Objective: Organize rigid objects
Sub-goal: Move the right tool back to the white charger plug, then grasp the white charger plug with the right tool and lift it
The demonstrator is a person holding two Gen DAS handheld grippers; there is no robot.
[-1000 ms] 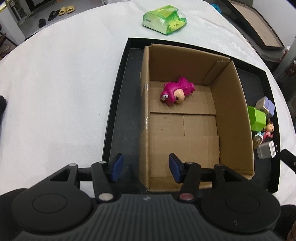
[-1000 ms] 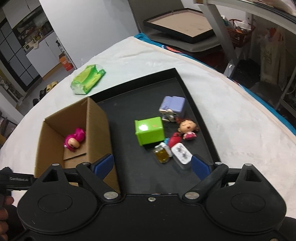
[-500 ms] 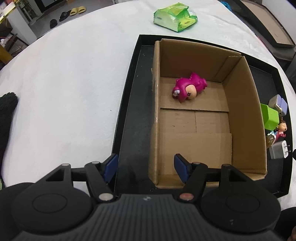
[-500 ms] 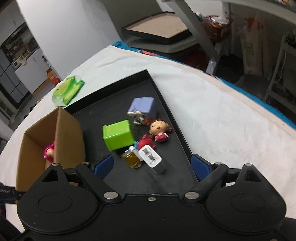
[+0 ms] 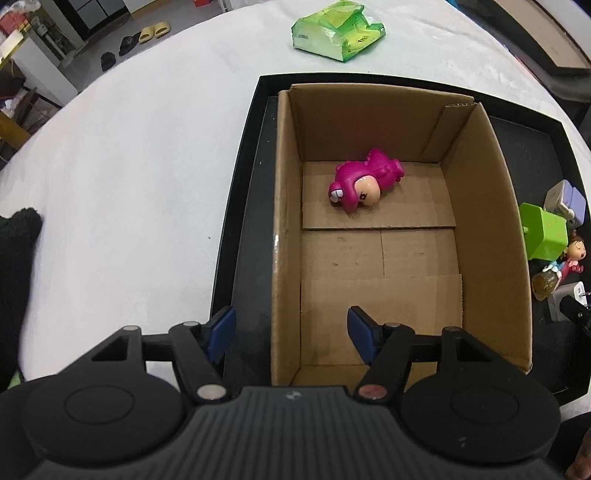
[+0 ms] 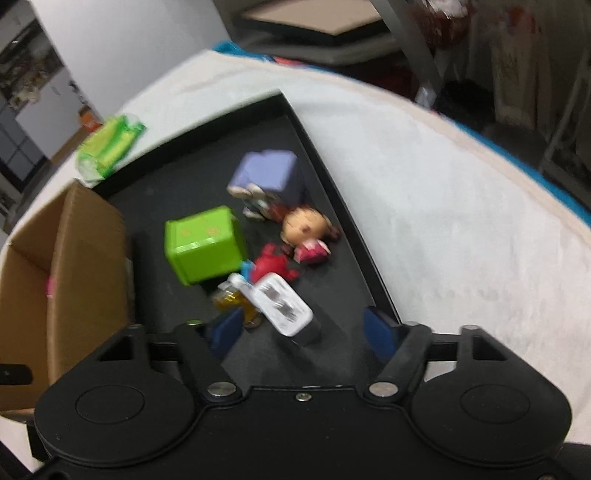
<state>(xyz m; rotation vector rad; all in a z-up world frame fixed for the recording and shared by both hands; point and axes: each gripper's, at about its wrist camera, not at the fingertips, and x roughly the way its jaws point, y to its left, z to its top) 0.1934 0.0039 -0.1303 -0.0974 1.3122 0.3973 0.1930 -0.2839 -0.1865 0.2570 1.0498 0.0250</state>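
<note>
Cardboard box (image 5: 480,229) sits open-topped at the left end of a black tray (image 5: 240,206) on a white-covered table (image 5: 129,166); its long axis runs away from the left wrist camera. Inside, near the box's far wall, a pink dinosaur figure (image 5: 364,181) lies on its side, long axis diagonal, head toward the box's near-left, tail toward far-right. Left gripper (image 5: 291,332) hangs over the box's near-left corner, fingers apart, straddling the left wall, one blue pad outside and one inside, nothing clamped. Right of the box, on the tray floor, a cluster: green cube (image 6: 203,245), purple block figure (image 6: 267,177) beyond it, doll with dark hair (image 6: 304,230) lying on its back, red toy (image 6: 271,264), small amber bottle (image 6: 231,299), white charger plug (image 6: 284,304). The plug's long axis runs diagonally, far-left to near-right. Right gripper (image 6: 303,330) is low over the plug, fingers apart but just been closing; plug between them, pads not pressing it. View blurred. Green packet (image 5: 338,29) lies on the table beyond the box.
</note>
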